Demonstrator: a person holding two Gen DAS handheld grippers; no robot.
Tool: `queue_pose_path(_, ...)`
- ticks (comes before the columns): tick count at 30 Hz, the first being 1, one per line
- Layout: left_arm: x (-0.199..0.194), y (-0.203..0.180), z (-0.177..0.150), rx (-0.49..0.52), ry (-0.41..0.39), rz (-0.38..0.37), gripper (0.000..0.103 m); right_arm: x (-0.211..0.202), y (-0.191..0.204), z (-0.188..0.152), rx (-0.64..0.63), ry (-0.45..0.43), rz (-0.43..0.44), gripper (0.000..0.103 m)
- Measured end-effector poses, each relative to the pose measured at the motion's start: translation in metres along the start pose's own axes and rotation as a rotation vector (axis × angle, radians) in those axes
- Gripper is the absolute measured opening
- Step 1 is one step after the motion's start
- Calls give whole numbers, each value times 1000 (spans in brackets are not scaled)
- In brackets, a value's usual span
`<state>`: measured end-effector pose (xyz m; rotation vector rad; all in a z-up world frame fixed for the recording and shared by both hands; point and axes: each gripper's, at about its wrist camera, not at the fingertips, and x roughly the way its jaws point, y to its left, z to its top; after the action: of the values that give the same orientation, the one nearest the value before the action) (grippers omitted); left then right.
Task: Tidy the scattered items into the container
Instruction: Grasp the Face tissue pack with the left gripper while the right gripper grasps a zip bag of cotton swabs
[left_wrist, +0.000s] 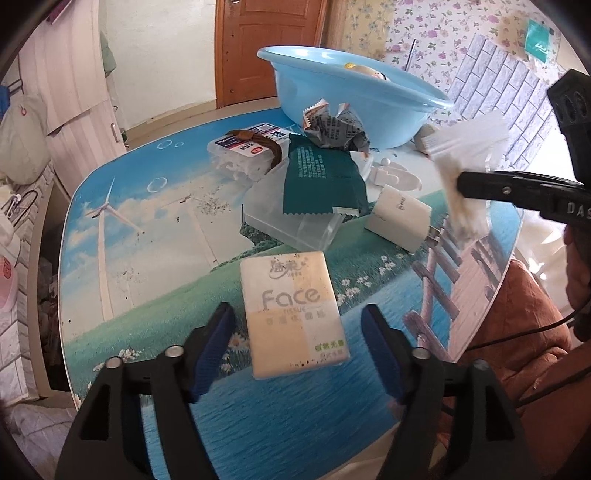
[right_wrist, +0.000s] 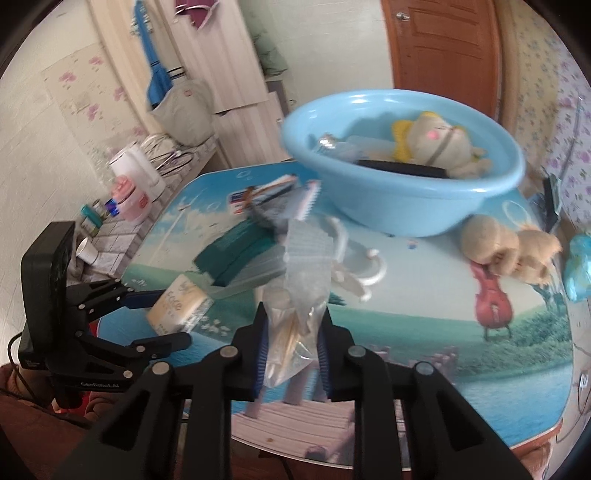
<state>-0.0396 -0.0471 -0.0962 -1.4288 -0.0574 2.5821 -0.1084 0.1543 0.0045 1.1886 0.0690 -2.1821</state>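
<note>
Under the left wrist camera we see the left claw (left_wrist: 299, 343) open astride the Face tissue pack (left_wrist: 293, 314) lying on the table (left_wrist: 155, 258). From the right wrist view, the right claw (right_wrist: 291, 354) pinches a clear plastic bag (right_wrist: 301, 306), near the blue basin (right_wrist: 402, 206).

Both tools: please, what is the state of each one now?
Left tool: open, around the cream "Face" tissue pack, not gripping.
Right tool: closed on a clear crinkled plastic bag.
</note>
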Motion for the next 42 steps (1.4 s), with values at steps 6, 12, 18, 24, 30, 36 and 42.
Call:
queue_pose_path(6, -1, 6, 2, -34, -9, 17, 47, -11, -19, -3, 36, -25, -55, 23)
queue_pose_path(12, -7, 10, 3, -54, -14, -5, 47, -15, -25, -5, 18, -36, -135, 23)
queue_pose_path(18, -18, 11, 7, -62, -33, -15, 47, -7, -27, -7, 5, -15, -151, 25)
queue_pose_path(24, -25, 8, 13, -65, -55, -25, 47, 1, -24, -11, -3, 22, -149, 27)
queue_pose_path(30, -25, 10, 14, -66, -60, -34, 47, 13, -29, -15, 8, 73, -154, 43)
queue_pose_path(36, -27, 9, 12, -67, -63, -37, 47, 24, -34, -21, 17, 96, -151, 40)
queue_pose_path(42, -36, 7, 17, -64, -85, -42, 47, 15, -34, -19, 18, 65, -133, 25)
